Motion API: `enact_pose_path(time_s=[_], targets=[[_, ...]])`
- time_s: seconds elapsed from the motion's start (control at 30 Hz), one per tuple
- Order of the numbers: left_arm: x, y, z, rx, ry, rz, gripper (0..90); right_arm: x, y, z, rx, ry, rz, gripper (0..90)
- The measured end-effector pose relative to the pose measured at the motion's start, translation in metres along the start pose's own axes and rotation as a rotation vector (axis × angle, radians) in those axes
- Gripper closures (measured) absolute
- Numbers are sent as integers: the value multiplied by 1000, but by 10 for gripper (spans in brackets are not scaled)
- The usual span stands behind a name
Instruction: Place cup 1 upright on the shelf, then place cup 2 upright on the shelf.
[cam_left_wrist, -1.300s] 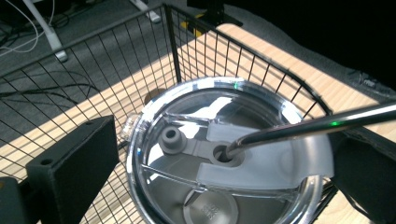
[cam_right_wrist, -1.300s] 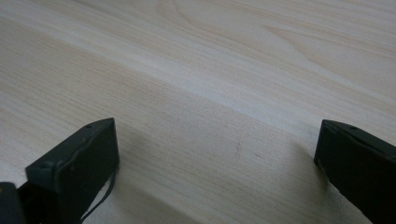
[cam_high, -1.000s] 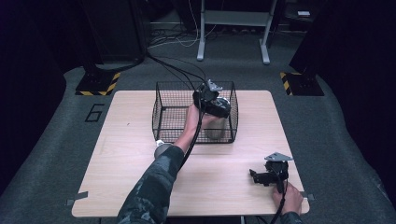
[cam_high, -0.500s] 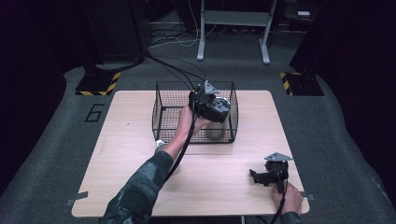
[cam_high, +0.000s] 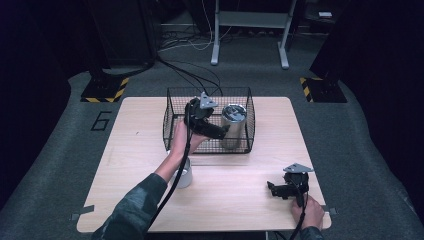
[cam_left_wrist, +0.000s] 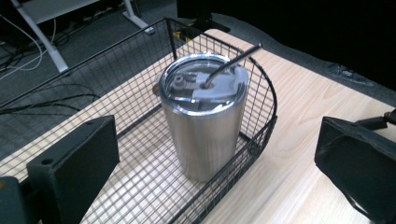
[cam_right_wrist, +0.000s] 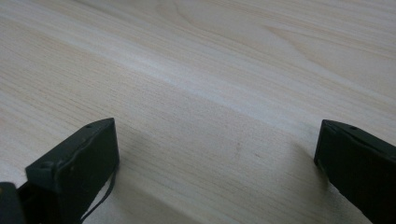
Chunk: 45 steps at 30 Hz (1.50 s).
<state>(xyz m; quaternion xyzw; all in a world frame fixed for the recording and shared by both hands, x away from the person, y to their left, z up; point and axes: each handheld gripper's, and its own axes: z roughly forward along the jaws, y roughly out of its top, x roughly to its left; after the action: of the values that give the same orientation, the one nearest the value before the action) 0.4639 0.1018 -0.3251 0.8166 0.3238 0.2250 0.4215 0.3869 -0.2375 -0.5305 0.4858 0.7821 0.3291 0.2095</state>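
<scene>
1. Steel tumbler stands upright inside the wire basket, in the basket's right end, close against the right wall. Left gripper view: tumbler has a clear lid with a dark straw sticking up and leaning away toward the far rim.
2. Left gripper is held over the basket, just left of the tumbler, jaws pointing toward it. From the high view I can't tell whether the tips touch the tumbler wall; they sit right beside it.
3. Left gripper view: both black jaws spread wide, one at each lower corner, tumbler centred between them and farther out. Nothing between the pads. The tumbler is not gripped.
4. One left jaw hangs over the basket's mesh floor, the other over bare table outside the curved basket corner.
5. Right gripper rests low at the near right of the table, well apart from basket and tumbler, hand on its grip.
6. Right gripper view: jaws wide apart, plain wood grain between them, holding nothing.
7. White cup stands on the table just in front of the basket, under the left forearm, partly hidden by the cable.
</scene>
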Motion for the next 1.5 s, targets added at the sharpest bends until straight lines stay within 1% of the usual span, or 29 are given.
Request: enact_pose_path(time_s=[0.03,0.07,0.13,0.2,0.23,0.33,0.37,0.43,0.5,0.57,0.6,0.63,0.67,0.7,0.73,0.77,0.87,0.93,0.97,1.07,1.1,1.2,1.23,1.27,1.33,1.4,1.43,1.5], targets=[[0,-2,-2,2,3,-9,1,0,0,0,0,0,0,0],[1,-4,-5,7,2,1,1,0,0,0,0,0,0,0],[1,-9,-8,9,4,-6,1,0,0,0,0,0,1,0],[2,-13,-13,13,12,0,1,0,0,0,0,0,1,0],[2,-16,-15,20,8,-9,1,0,0,0,0,0,0,0],[3,-23,-21,28,21,6,1,0,0,0,0,0,1,0],[2,-25,-24,32,18,0,1,0,0,0,0,0,1,0],[2,-30,-28,31,20,5,1,0,0,0,0,0,1,0],[2,-35,-33,42,28,17,1,0,0,0,0,0,1,0],[2,-41,-37,35,36,13,1,0,0,0,0,0,1,0],[3,-44,-40,39,46,27,1,0,0,0,0,0,1,0],[3,-48,-41,34,59,23,1,0,0,0,0,0,1,0],[4,-51,-42,41,59,18,1,0,0,0,0,0,1,0],[4,-54,-44,38,54,4,1,0,0,0,0,0,1,0],[4,-56,-46,39,57,2,1,0,0,0,0,0,1,0],[4,-59,-49,42,62,2,1,0,0,0,0,0,1,0],[3,-64,-57,26,72,-2,1,0,0,0,0,0,1,0],[2,-68,-61,34,76,5,1,0,0,0,0,0,0,0],[1,-69,-62,32,77,10,1,0,0,0,0,0,1,0],[-3,-75,-66,47,82,21,1,0,0,0,0,0,0,0],[-4,-77,-66,43,92,24,0,0,0,0,0,0,1,0],[-6,-85,-67,50,86,18,0,0,0,0,0,0,0,0],[-7,-90,-67,54,83,8,0,0,0,0,0,0,0,0],[-7,-92,-67,63,80,12,0,0,0,0,0,0,1,0],[-7,-101,-66,66,82,-1,0,0,0,0,0,0,0,0],[-6,-107,-65,76,68,-10,0,0,0,0,0,0,1,0],[-6,-111,-63,73,73,-15,0,0,0,0,0,0,1,0],[-5,-119,-61,80,70,-33,0,0,0,0,0,0,1,0]])
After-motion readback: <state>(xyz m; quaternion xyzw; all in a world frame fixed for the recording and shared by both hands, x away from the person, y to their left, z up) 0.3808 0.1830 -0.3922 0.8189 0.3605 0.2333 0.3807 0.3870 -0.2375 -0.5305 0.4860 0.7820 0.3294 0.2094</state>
